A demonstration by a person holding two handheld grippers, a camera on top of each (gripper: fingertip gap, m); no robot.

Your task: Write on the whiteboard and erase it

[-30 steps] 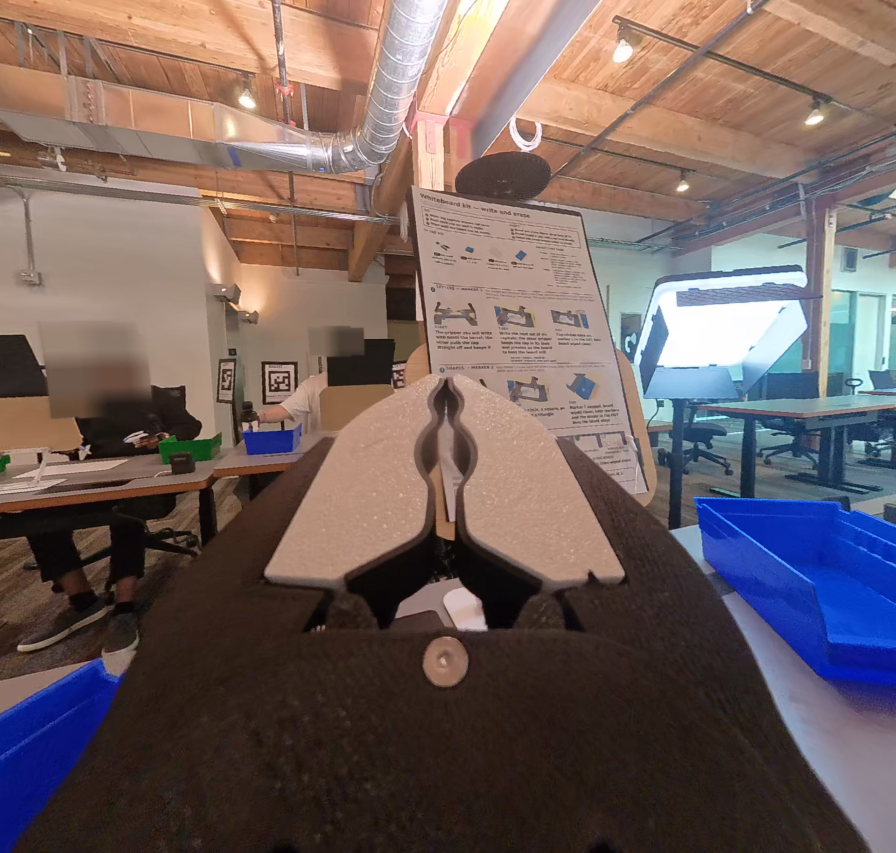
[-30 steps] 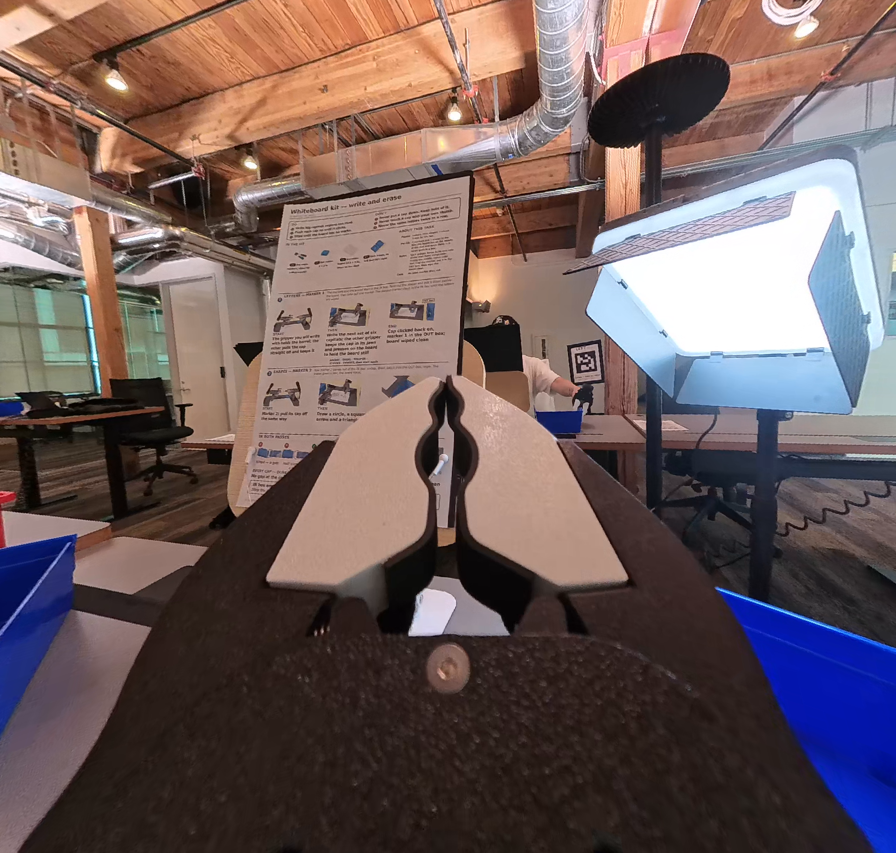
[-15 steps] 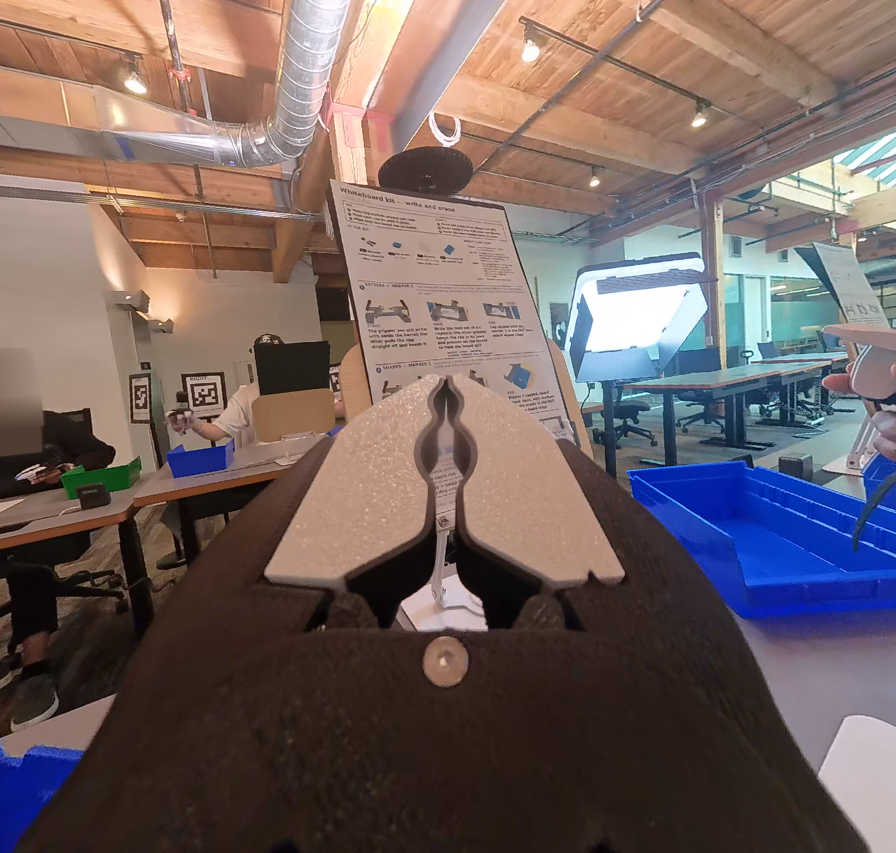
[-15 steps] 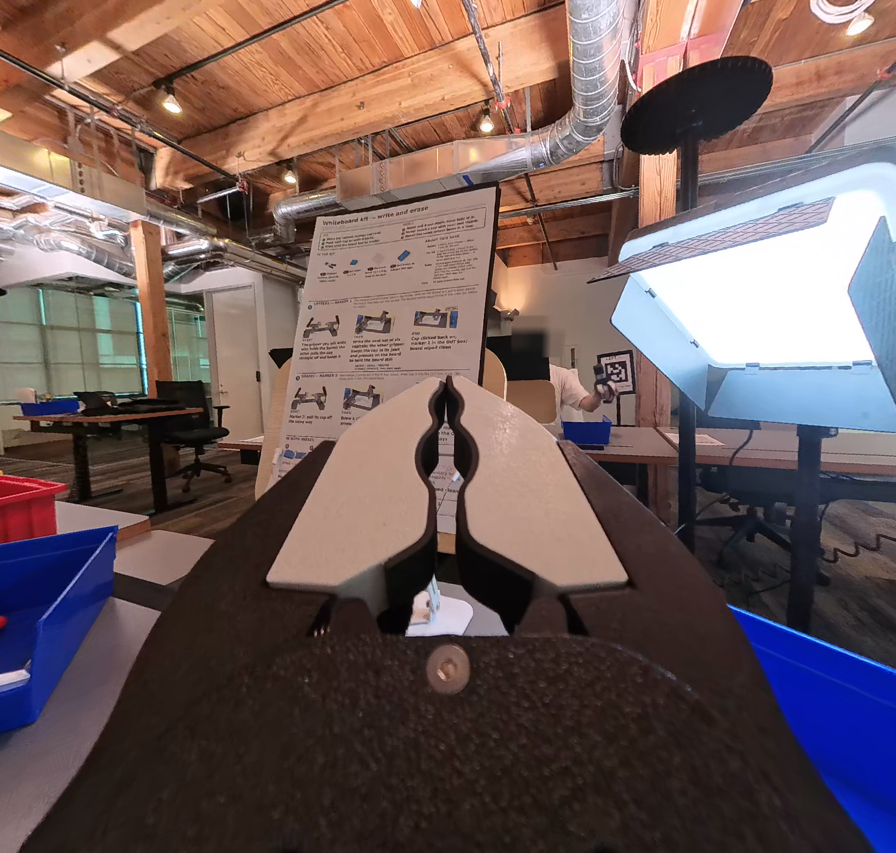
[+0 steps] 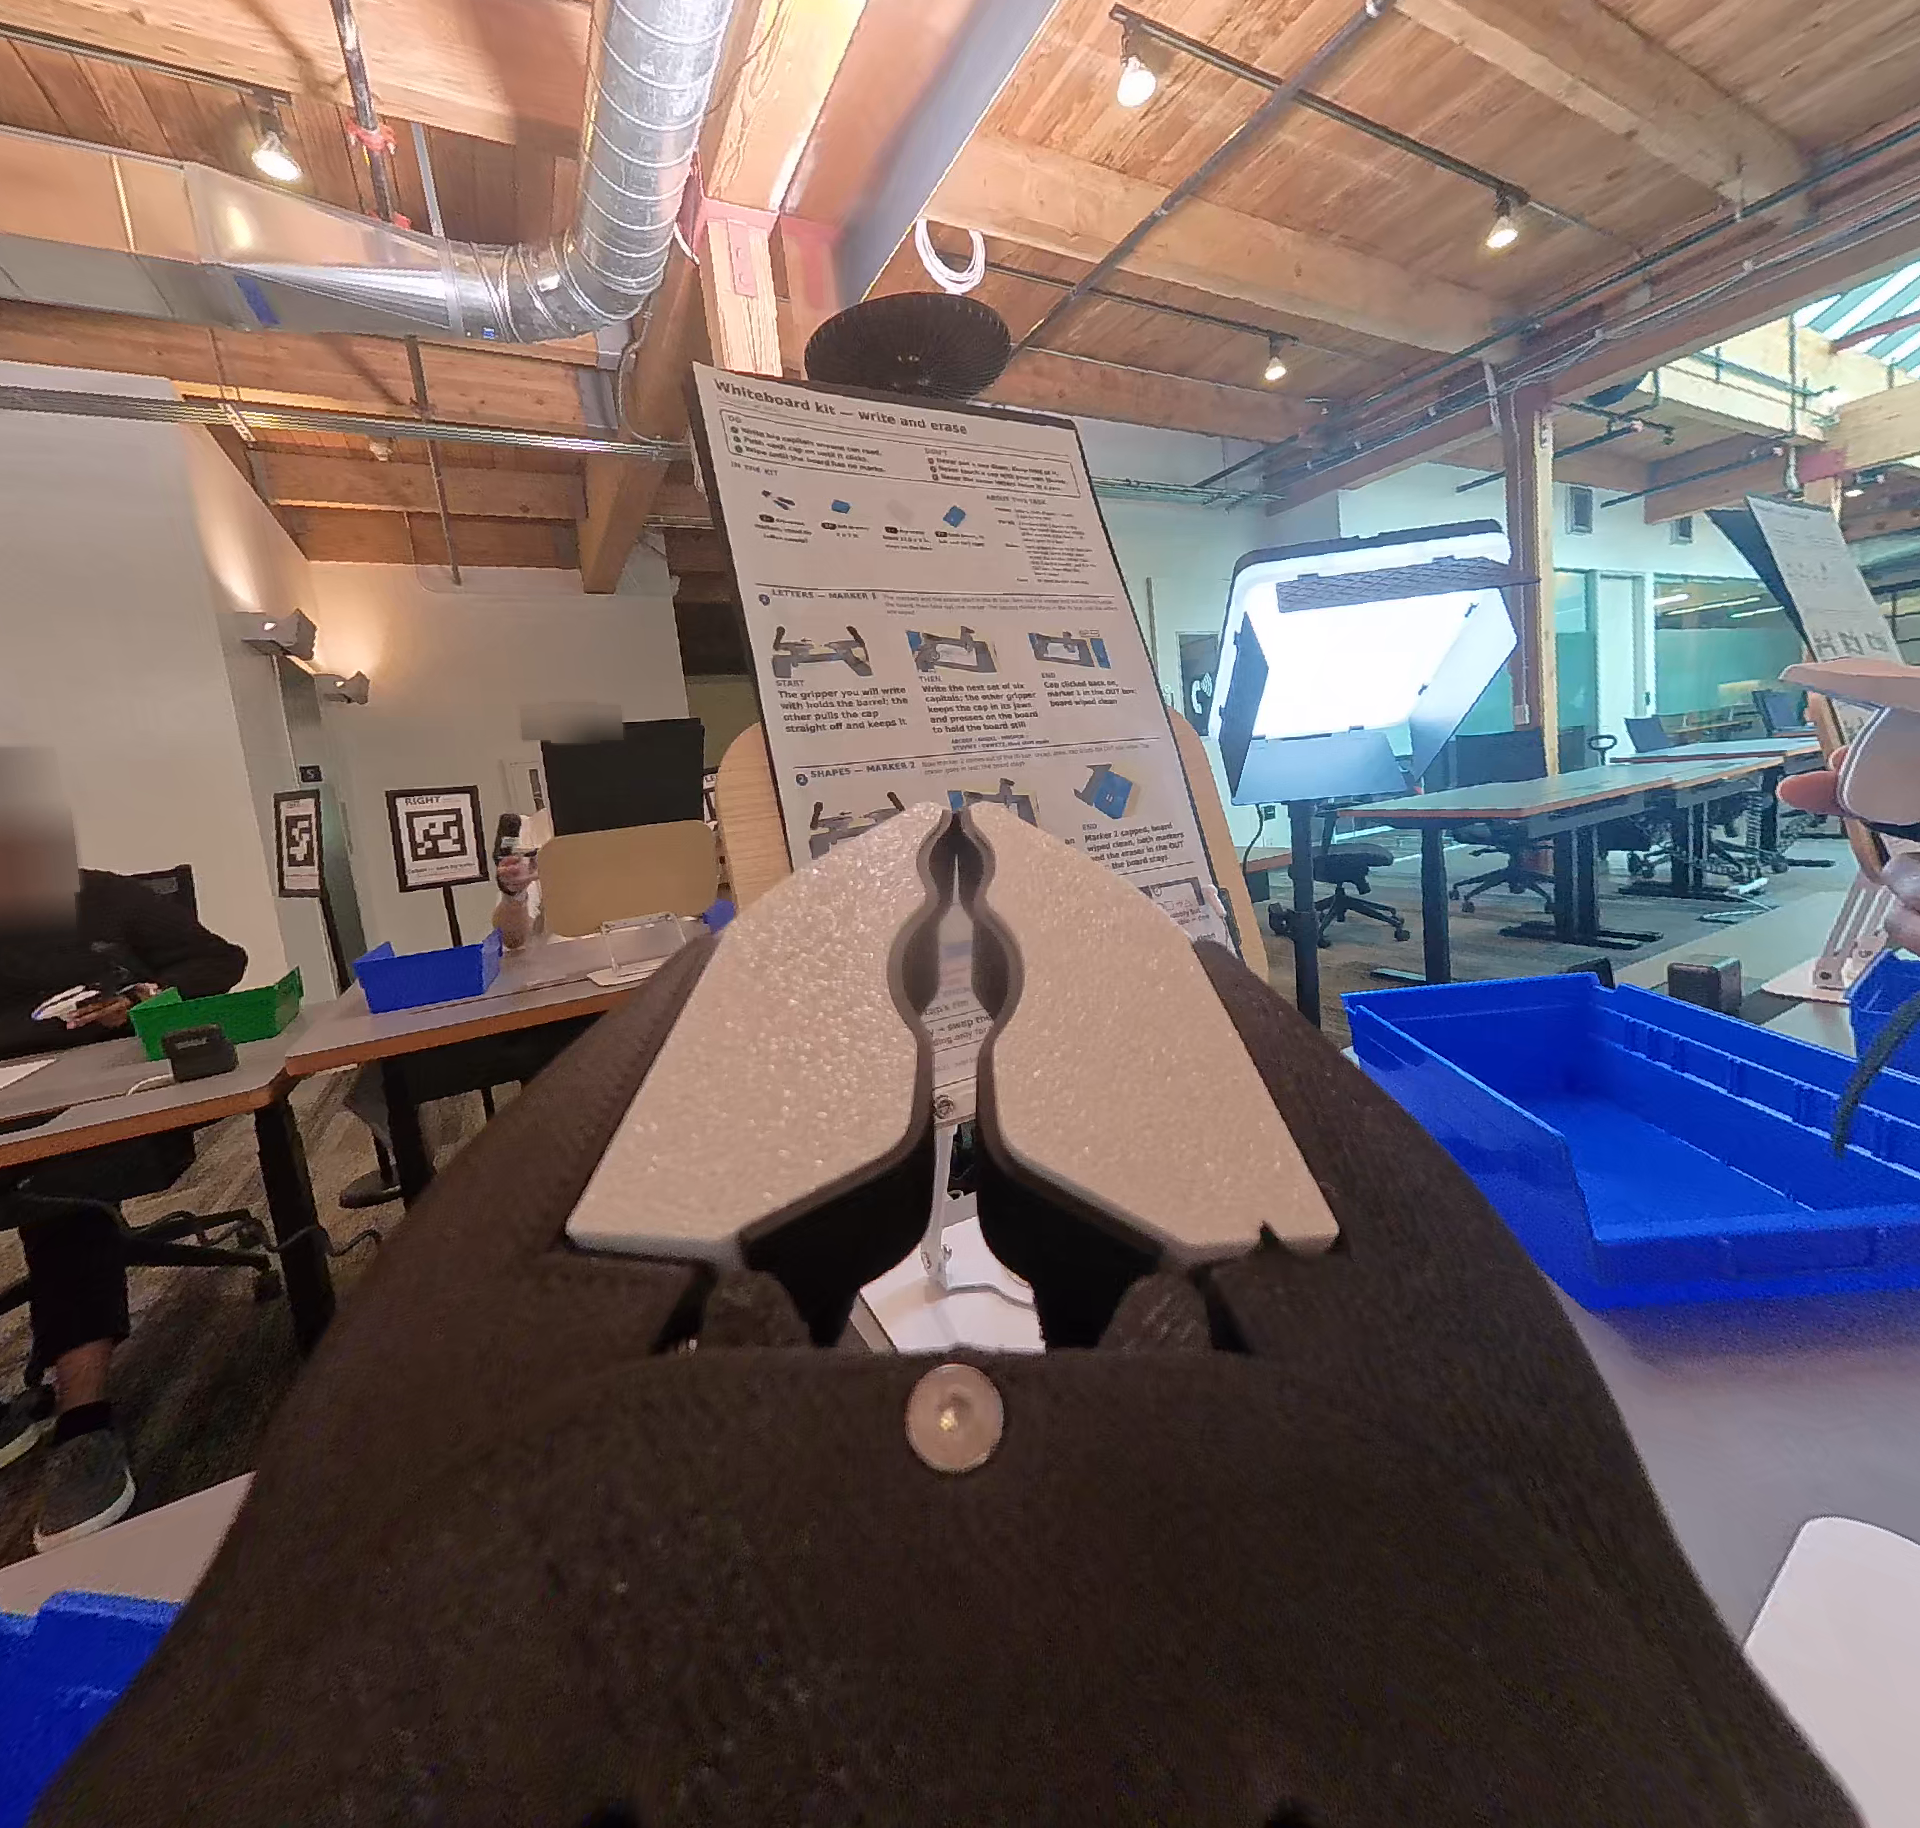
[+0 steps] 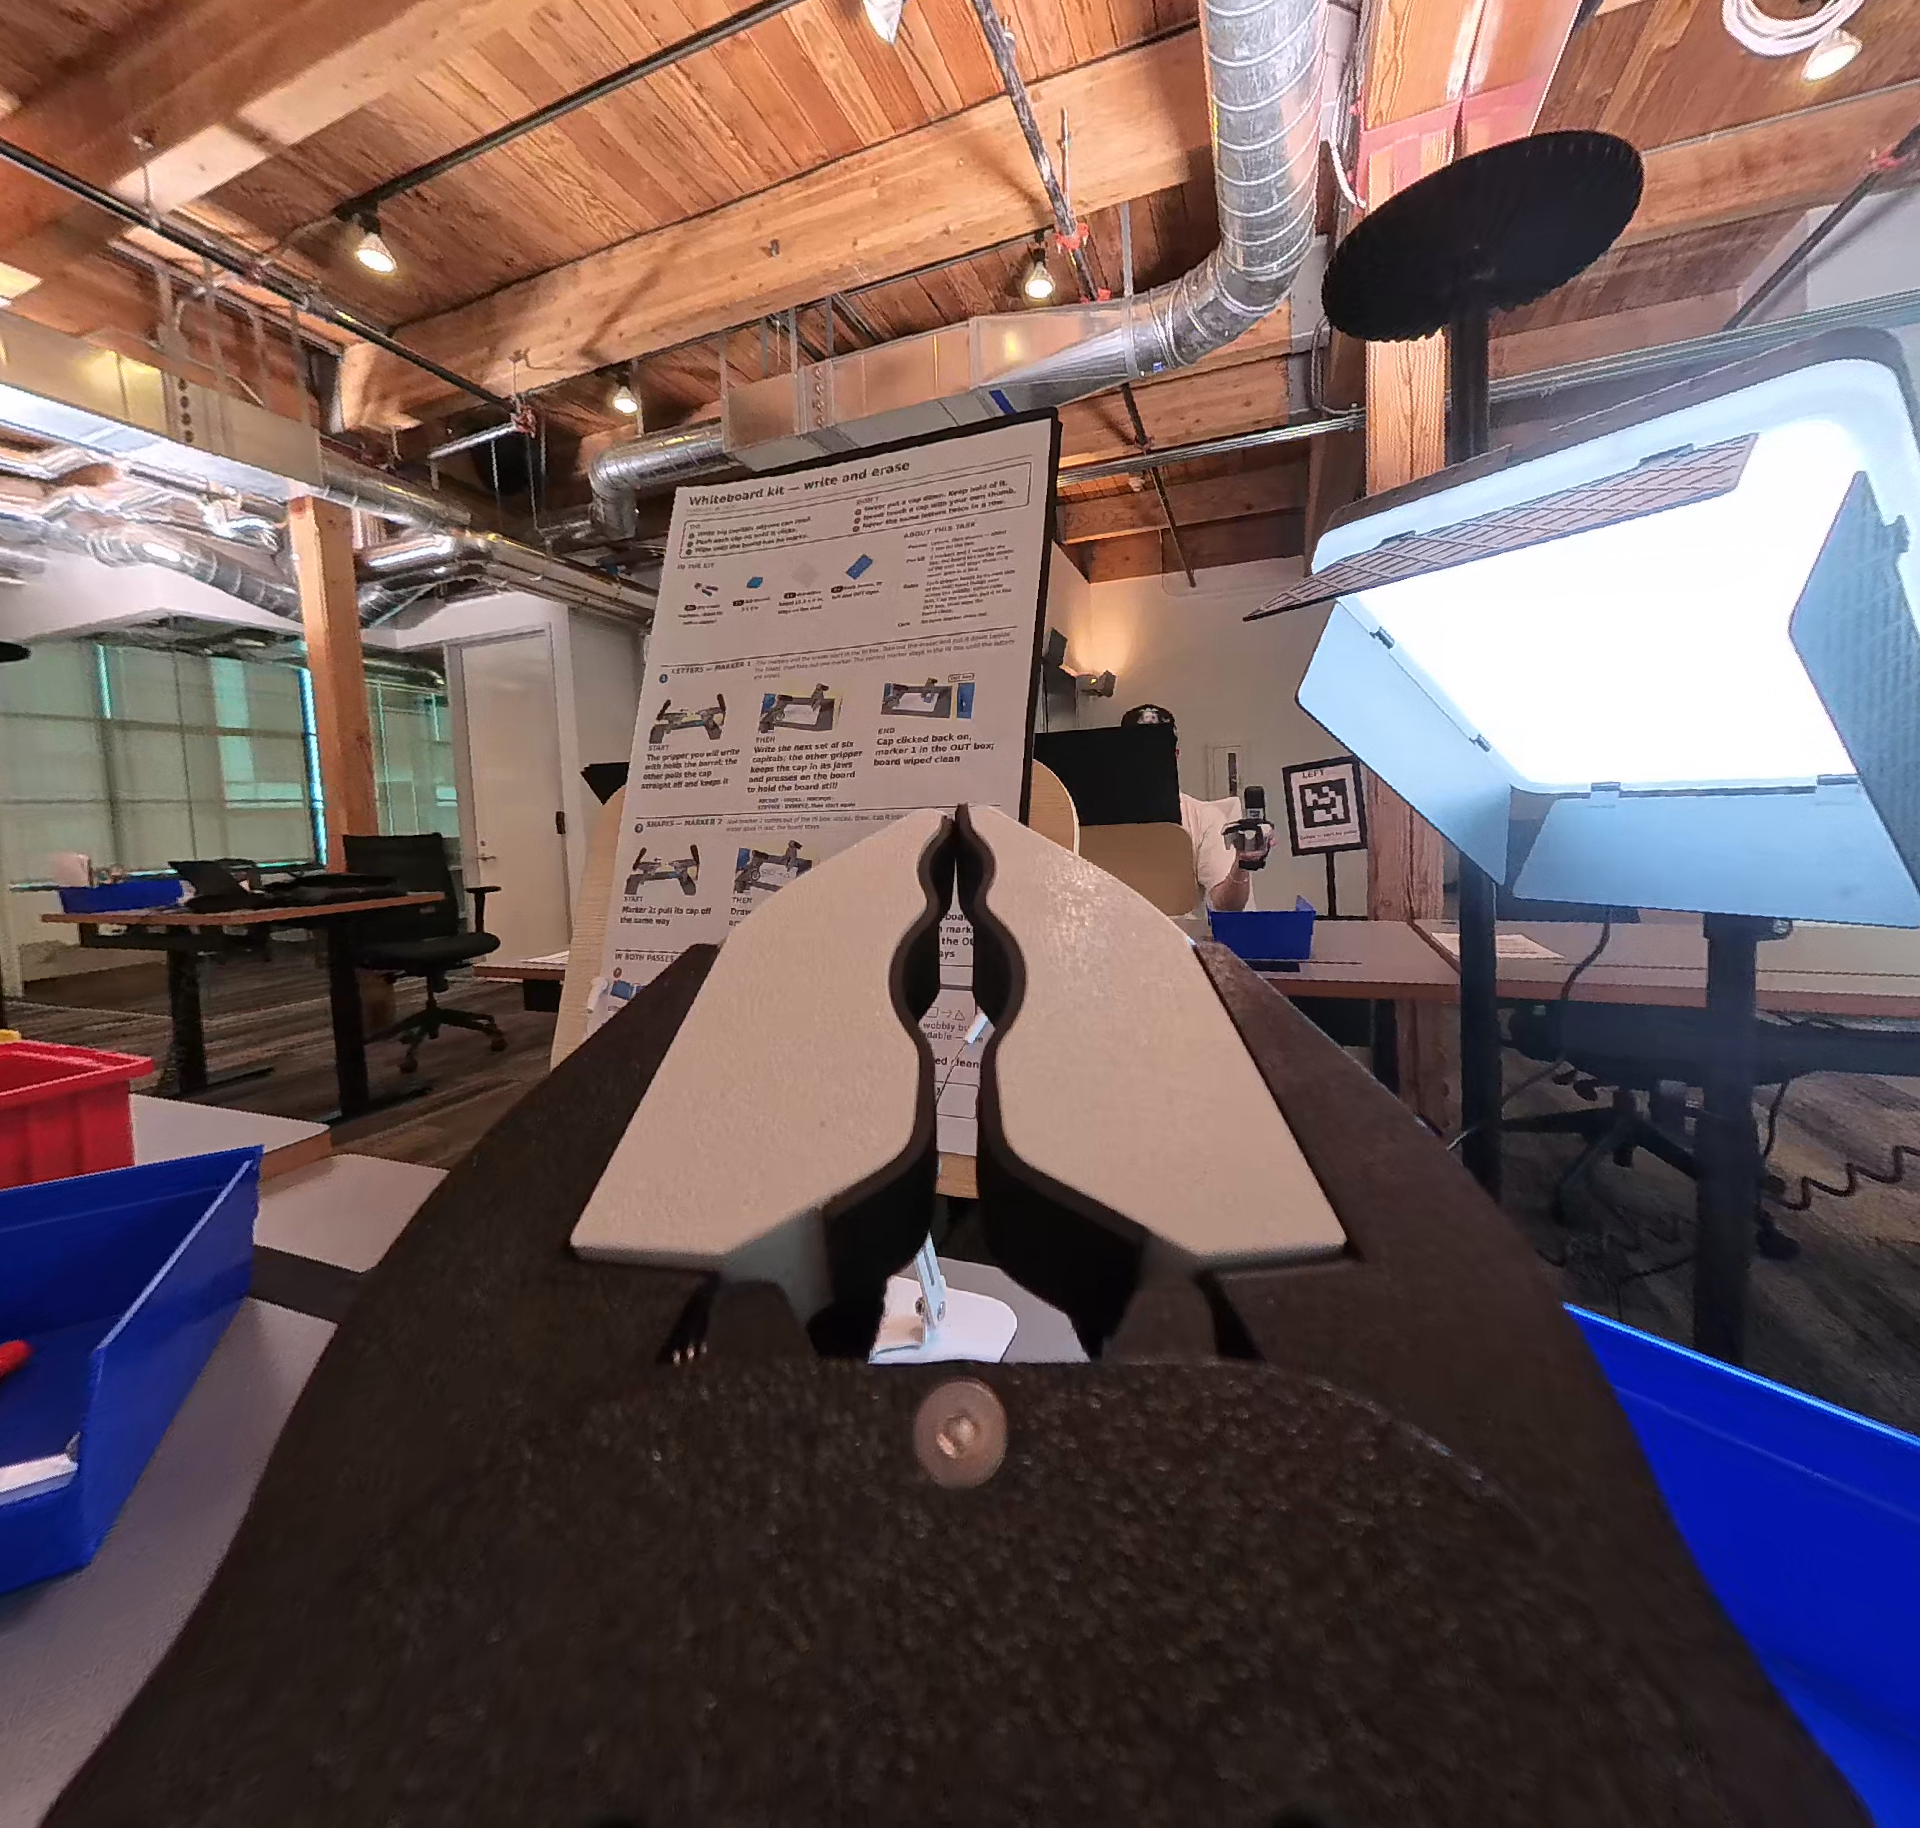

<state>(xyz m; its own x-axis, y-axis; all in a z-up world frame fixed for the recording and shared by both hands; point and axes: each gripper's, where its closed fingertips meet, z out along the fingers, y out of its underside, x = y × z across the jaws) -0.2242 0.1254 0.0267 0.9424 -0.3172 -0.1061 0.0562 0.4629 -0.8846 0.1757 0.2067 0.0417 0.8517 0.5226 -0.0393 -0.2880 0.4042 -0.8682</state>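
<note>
Both cameras sit low over the bench (image 5: 1714,1415), each looking forward and slightly up along its own hand-held gripper. The left view faces the upright instruction sheet (image 5: 935,615) from close by, the right view likewise; both share that sheet (image 6: 852,635) and the lit panel lamp (image 6: 1621,656).

Gripper fingers (image 5: 831,1030) hide the instruction sheet's (image 5: 935,573) lower part in both views.

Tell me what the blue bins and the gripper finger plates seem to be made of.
The blue bin looks like moulded plastic: uniform colour, thin ribbed walls, slight sheen. The left gripper has pale grey plates that look like hard plastic with a matte, pebbled grain, possibly printed. The right gripper has plates that look smoother; both sit on dark, rough-textured bodies.
</note>
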